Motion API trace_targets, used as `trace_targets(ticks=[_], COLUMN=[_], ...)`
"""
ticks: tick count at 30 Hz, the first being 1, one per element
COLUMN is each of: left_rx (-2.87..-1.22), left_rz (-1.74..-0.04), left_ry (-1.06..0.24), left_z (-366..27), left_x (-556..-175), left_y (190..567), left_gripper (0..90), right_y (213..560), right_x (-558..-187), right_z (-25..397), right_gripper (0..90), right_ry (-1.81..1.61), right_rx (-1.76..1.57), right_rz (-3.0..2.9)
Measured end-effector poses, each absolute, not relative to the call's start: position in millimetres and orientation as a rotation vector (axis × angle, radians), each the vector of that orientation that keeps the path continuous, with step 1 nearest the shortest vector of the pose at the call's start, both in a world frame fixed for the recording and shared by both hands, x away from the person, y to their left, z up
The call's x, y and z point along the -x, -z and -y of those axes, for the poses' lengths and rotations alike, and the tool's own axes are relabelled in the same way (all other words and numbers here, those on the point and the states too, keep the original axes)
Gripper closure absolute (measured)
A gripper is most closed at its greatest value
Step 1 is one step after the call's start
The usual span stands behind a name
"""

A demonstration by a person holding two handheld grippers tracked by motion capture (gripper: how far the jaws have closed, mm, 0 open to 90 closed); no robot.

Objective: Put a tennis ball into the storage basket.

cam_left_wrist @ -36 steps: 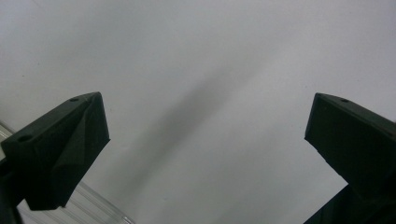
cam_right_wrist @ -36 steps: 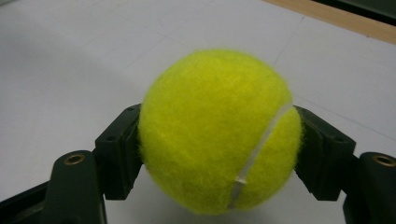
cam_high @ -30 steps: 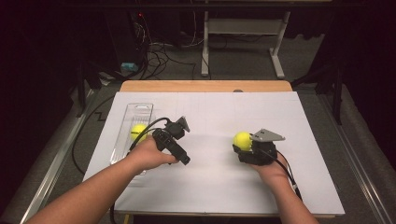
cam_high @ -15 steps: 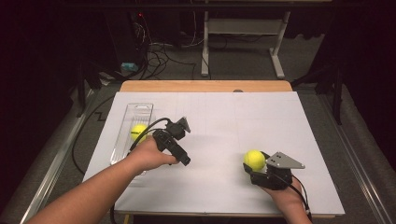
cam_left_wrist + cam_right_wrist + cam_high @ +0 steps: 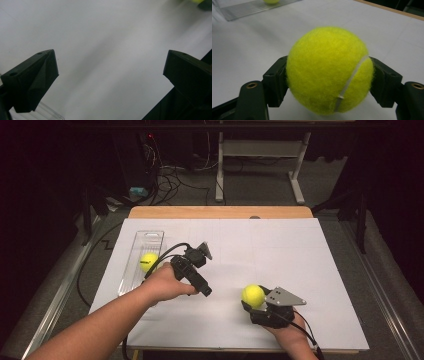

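My right gripper (image 5: 251, 301) is shut on a yellow tennis ball (image 5: 253, 295) near the table's front edge, right of centre. In the right gripper view the ball (image 5: 329, 70) sits squarely between the two black jaws of the gripper (image 5: 329, 82), just above the white surface. A second tennis ball (image 5: 148, 261) lies in a clear plastic tray (image 5: 150, 239) at the left; both the ball (image 5: 271, 1) and the tray (image 5: 244, 8) appear far off in the right gripper view. My left gripper (image 5: 200, 254) hovers just right of the tray, open wide (image 5: 110, 67), with nothing between its jaws.
White paper (image 5: 300, 255) covers the table, with a wooden edge (image 5: 220, 212) at the back. Cables and a metal stand lie on the dark floor beyond. A corner of the clear tray (image 5: 47, 112) shows under my left jaw.
My right gripper has carried the tennis ball from mid-table toward the near edge, then slightly left. The left gripper and the ball in the tray have stayed put.
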State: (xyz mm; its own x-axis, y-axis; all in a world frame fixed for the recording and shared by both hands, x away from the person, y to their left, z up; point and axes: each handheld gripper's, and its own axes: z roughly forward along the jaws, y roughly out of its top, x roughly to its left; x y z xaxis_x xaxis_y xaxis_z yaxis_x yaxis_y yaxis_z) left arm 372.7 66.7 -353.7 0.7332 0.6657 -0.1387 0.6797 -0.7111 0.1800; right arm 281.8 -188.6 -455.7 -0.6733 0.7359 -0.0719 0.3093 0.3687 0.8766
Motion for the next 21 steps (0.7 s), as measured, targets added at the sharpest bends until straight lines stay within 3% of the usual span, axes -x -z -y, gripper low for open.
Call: trace_targets(ticks=[14, 21], left_rx=[-2.759, -2.785], left_rz=[-0.909, -0.861], left_ry=[0.192, 0.284], left_z=[-14.1, 5.6], left_x=[-356.2, -352.3], left_y=[350.0, 366.0], left_gripper=[0.7, 7.4], right_y=[456.7, 452.2], right_x=[-273.0, -266.5], right_z=[148.9, 141.3], right_gripper=[27.3, 27.3], right_ry=[-1.330, -1.387], right_rx=[-0.797, -0.780], right_rz=[-2.262, -2.233])
